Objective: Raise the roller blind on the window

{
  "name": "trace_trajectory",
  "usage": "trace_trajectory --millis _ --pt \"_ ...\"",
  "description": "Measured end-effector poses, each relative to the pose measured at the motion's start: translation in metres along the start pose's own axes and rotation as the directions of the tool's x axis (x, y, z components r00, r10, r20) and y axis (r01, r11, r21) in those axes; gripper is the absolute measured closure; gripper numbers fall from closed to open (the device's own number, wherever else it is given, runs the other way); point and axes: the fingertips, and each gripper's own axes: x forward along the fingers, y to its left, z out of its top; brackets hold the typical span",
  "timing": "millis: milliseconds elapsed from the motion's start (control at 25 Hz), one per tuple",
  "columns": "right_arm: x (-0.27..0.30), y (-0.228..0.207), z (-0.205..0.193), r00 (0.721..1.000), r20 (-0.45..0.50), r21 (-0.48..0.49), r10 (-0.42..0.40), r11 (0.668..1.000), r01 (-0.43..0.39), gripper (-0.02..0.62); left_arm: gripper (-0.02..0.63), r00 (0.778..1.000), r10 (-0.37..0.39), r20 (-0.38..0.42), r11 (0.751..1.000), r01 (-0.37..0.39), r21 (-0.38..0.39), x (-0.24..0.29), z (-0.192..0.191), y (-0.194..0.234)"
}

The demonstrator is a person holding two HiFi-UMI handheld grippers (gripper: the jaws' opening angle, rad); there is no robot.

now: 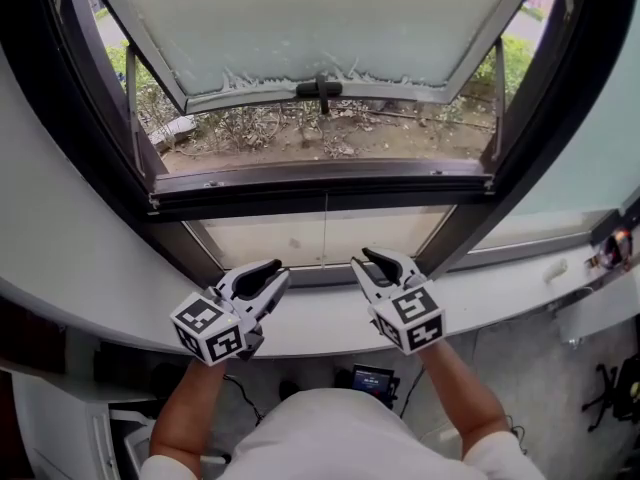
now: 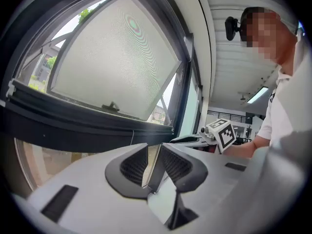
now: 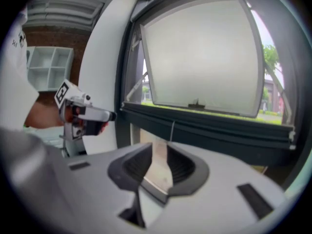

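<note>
Left gripper (image 1: 275,268) and right gripper (image 1: 368,258) side by side above the white window sill (image 1: 320,320), both released with empty jaws, thin blind pull cord (image 1: 325,230) hanging from the middle of the dark crossbar (image 1: 320,193) just beyond them.

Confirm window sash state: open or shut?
Open. The sash swings outward at its bottom edge; shrubs show through the gap under it.

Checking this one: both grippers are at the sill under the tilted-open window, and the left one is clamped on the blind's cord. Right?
Not clamped: the left gripper is open and empty, as the left gripper view shows. The cord hangs free against the window, apart from its jaws. The rest holds.
</note>
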Motion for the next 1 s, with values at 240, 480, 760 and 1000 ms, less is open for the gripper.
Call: trace_trajectory --millis 240,480,760,1000 --pt "0.025 -0.016 0.027 1.000 0.004 -0.098 -0.023 0.995 0.023 0.511 0.517 0.998 0.062 -0.023 0.987 -0.058 0.152 0.016 0.024 0.034" --pt "0.051 -0.032 0.038 0.996 -0.042 -0.295 -0.083 0.953 0.067 0.508 0.517 0.983 0.149 -0.107 0.940 -0.108 0.323 0.033 0.028 0.066" --pt "0.077 -0.056 0.040 0.983 -0.111 -0.462 -0.147 0.883 0.080 0.495 0.494 0.952 0.236 -0.197 0.857 -0.108 0.504 0.057 0.029 0.089" --pt "0.092 -0.065 0.043 0.974 -0.152 -0.552 -0.167 0.832 0.057 0.476 0.474 0.929 0.269 -0.254 0.805 -0.071 0.589 0.072 0.025 0.096"
